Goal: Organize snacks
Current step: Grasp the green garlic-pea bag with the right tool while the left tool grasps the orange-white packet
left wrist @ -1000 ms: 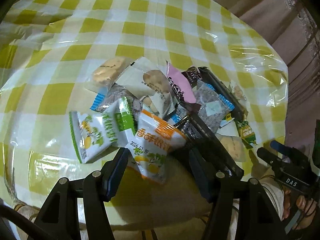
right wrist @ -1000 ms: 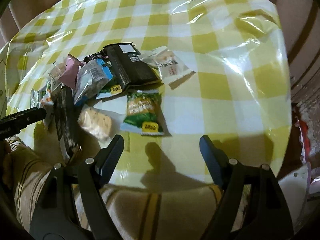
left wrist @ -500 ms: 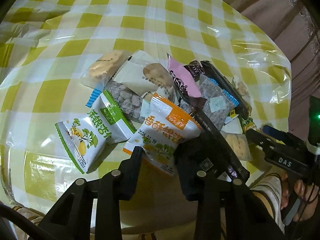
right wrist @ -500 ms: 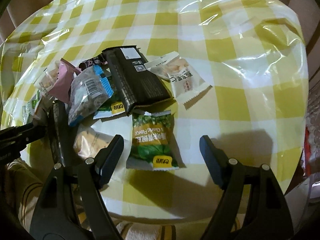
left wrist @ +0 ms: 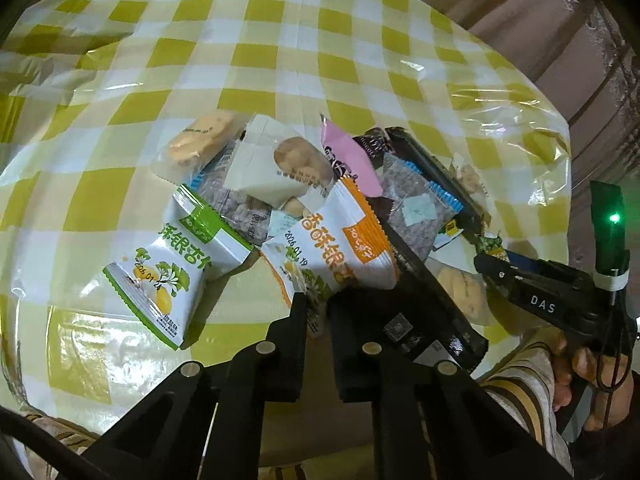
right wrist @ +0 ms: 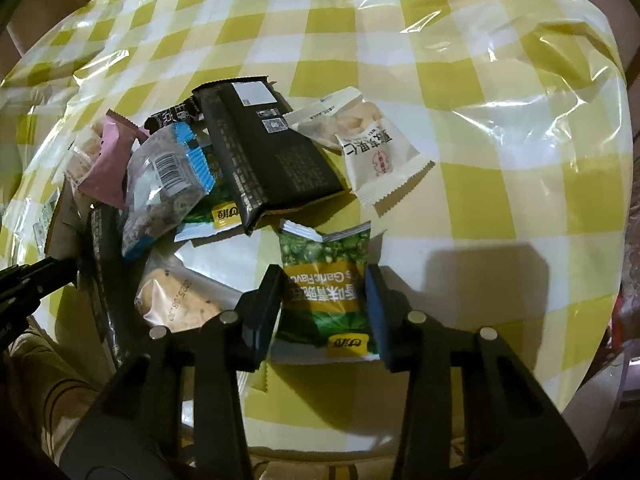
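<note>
Between the left gripper's [left wrist: 318, 306] narrowed, just-closing jaws: near corner of orange-trimmed snack packet [left wrist: 336, 256], pinched; remainder beyond fingertips. Between the right gripper's [right wrist: 324, 280] just-closing jaws: green pea packet [right wrist: 326, 296], both edges against the pads, flat on checked tablecloth [right wrist: 460, 208].

Yellow-and-white checked tablecloth [left wrist: 256, 52] under glossy clear film; brownish curtain [left wrist: 568, 40] — behind

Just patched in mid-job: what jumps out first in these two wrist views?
A jumbled heap of snack packets sits on the yellow-checked tablecloth. The left gripper is pinching the orange-edged packet at the heap's near edge. The right gripper straddles the green garlic-flavour packet lying apart.
</note>
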Motion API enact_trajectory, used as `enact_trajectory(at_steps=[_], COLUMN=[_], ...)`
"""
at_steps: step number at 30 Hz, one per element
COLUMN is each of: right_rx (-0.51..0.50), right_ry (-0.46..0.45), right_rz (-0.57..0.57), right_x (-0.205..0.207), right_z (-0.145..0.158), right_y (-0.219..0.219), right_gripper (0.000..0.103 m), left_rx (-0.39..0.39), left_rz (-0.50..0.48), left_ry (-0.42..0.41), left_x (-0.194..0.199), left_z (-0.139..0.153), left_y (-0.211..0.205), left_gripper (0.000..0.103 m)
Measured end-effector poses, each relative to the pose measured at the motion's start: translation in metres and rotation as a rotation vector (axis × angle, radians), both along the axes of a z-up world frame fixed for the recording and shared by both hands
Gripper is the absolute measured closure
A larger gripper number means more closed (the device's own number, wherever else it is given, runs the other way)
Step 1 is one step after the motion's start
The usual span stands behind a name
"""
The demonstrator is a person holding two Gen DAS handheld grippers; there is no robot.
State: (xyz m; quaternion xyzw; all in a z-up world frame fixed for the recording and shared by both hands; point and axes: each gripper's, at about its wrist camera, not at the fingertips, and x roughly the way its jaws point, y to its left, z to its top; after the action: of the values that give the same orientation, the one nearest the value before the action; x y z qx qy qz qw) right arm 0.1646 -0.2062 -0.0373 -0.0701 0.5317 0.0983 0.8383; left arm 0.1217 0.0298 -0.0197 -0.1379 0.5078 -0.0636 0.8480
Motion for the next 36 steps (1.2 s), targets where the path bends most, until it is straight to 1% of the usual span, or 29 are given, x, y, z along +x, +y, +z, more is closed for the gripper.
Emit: enact_trajectory(at_steps=[4,9,10,12,13,14,15,16,19,21,23,25,26,29,30,31,32,36], right_rx=[0.016,0.032,0.036,0.048,0.051,0.054,0.057,0.06,0.064,0.067,0.07,0.07,0.069,0.071,0.072,0.074,0.075,0.078], right_ry=[-0.014,-0.047,-0.05,-0.056,-0.057,-0.06,-0.062,-0.064,-0.071,-0.073,-0.074,-0.074,-0.074,-0.078,-0.079,-0.081,-0.082,-0.087], right_rz=[-0.004,-0.021,-0.023,-0.029,-0.03,-0.033,-0.034,-0.035,-0.036,-0.038,-0.038,-0.037,-0.037,-0.042,-0.045,-0.048,-0.05,-0.055], right_x=[-0.007,-0.018,-0.022,-0.03,-0.032,-0.035,-0.037,-0.04,-0.047,-0.052,-0.056,-0.06,-0.061,-0.066,-0.067,-0.069,-0.07,-0.074], right_z=[0.004,0.014,0.015,0.019,0.02,0.022,0.023,0.024,0.026,0.027,0.027,0.028,0.028,0.029,0.03,0.03,0.031,0.034], right_y=[-0.005,-0.011,-0.013,-0.017,-0.019,-0.021,-0.022,-0.023,-0.025,-0.026,-0.028,-0.029,-0.029,-0.032,-0.032,-0.034,-0.034,-0.037], right_gripper=[0.06,0.06,0.06,0.061,0.061,0.061,0.061,0.061,0.061,0.061,0.061,0.061,0.061,0.061,0.061,0.061,0.061,0.061], left_rx=[0.012,0.028,0.028,0.051,0.068,0.073,0.073,0.079,0.1,0.129,0.164,0.201,0.213,0.22,0.214,0.21,0.21,0.223], left_rz=[-0.006,-0.029,-0.036,-0.033,-0.025,-0.022,-0.023,-0.022,-0.046,-0.076,-0.134,-0.179,-0.196,-0.244,-0.267,-0.29,-0.3,-0.32], left_ry=[-0.034,-0.04,-0.036,-0.025,-0.021,-0.022,-0.026,-0.031,-0.027,-0.011,0.0,-0.007,-0.011,-0.002,0.012,0.026,0.041,0.03], left_x=[-0.007,-0.013,-0.013,-0.014,-0.014,-0.014,-0.013,-0.013,-0.008,-0.004,0.0,0.003,0.004,0.01,0.012,0.013,0.014,0.01], left_z=[0.008,0.012,0.012,0.012,0.012,0.013,0.014,0.015,0.015,0.013,0.011,0.013,0.013,0.009,0.005,0.001,-0.002,-0.001], left_y=[-0.003,-0.009,-0.011,-0.014,-0.015,-0.015,-0.015,-0.014,-0.017,-0.019,-0.023,-0.024,-0.023,-0.017,-0.016,-0.017,-0.018,-0.022], left_gripper=[0.093,0.093,0.092,0.084,0.069,0.051,0.046,0.043,0.043,0.043,0.043,0.043,0.041,0.041,0.042,0.051,0.055,0.059])
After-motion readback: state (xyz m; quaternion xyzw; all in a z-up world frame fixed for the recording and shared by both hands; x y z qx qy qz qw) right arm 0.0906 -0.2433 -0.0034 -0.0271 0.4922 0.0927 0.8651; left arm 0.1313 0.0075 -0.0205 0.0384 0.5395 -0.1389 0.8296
